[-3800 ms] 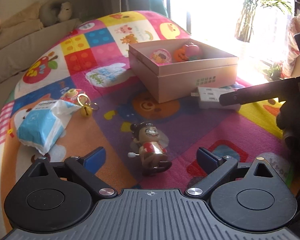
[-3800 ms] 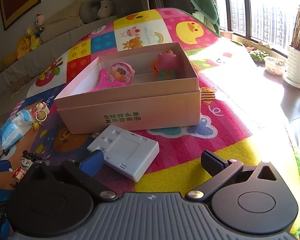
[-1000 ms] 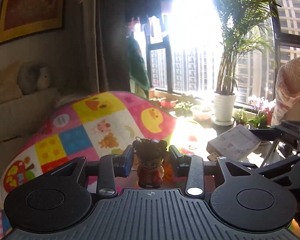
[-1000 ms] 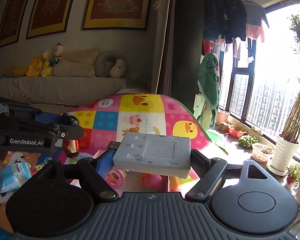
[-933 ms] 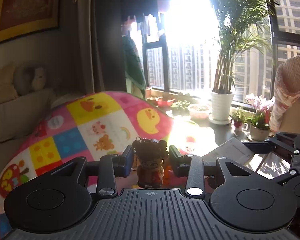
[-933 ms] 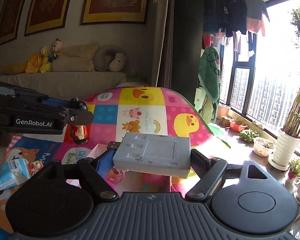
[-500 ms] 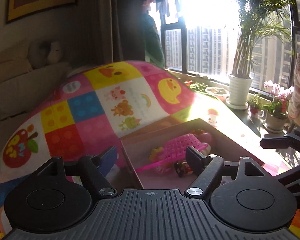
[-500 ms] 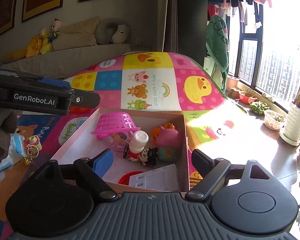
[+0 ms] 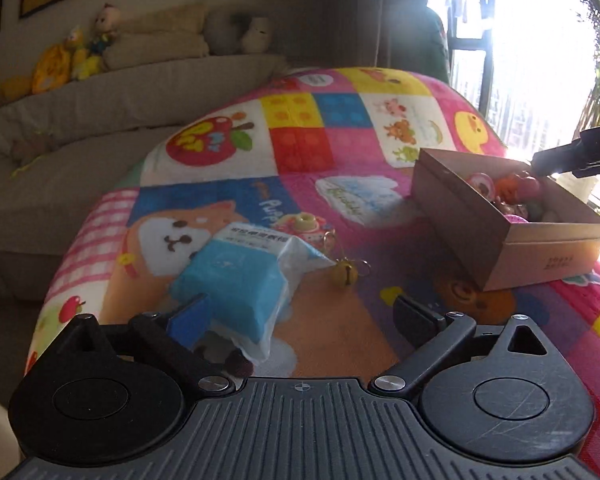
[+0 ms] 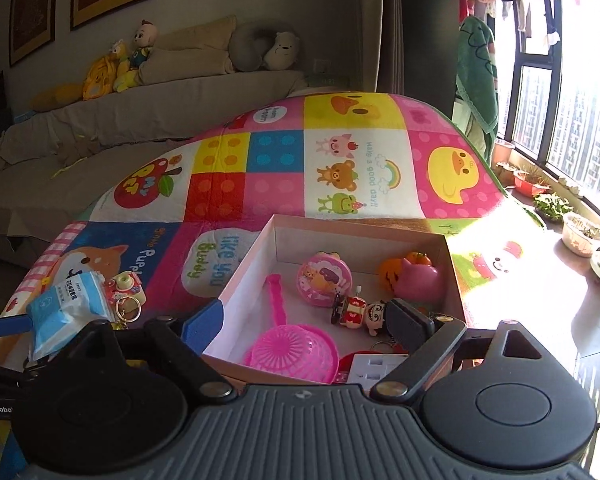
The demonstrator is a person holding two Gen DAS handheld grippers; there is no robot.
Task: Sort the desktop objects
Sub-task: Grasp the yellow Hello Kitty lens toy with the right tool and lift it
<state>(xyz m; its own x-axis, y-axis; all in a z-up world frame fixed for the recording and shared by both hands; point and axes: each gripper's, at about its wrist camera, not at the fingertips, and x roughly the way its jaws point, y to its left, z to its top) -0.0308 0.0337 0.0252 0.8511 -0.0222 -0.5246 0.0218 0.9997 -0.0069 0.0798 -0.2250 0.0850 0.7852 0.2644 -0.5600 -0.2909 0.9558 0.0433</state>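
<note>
My left gripper [image 9: 300, 316] is open and empty, low over the mat, its left finger against a blue tissue pack [image 9: 236, 276]. A toy camera keychain [image 9: 304, 226] and a gold bell [image 9: 344, 274] lie just beyond the pack. My right gripper [image 10: 306, 326] is open and empty above the near edge of the cardboard box [image 10: 452, 264]. Inside the box lie a pink scoop [image 10: 296, 348], a round pink toy [image 10: 324, 284], an orange and pink toy [image 10: 414, 276], the wind-up figure [image 10: 360, 312] and the white adapter [image 10: 376, 368]. The box also shows in the left wrist view [image 9: 540, 256].
A colourful play mat [image 10: 276, 184] covers the table. A sofa with plush toys [image 10: 132, 60] stands behind it. Potted plants [image 10: 548, 204] sit by the window at the right. The right gripper's finger [image 9: 572, 156] reaches over the box in the left wrist view.
Both grippers have let go: the wind-up figure and the white adapter now lie in the box. My left gripper has swung left and down to the tissue pack. My right gripper stays over the box.
</note>
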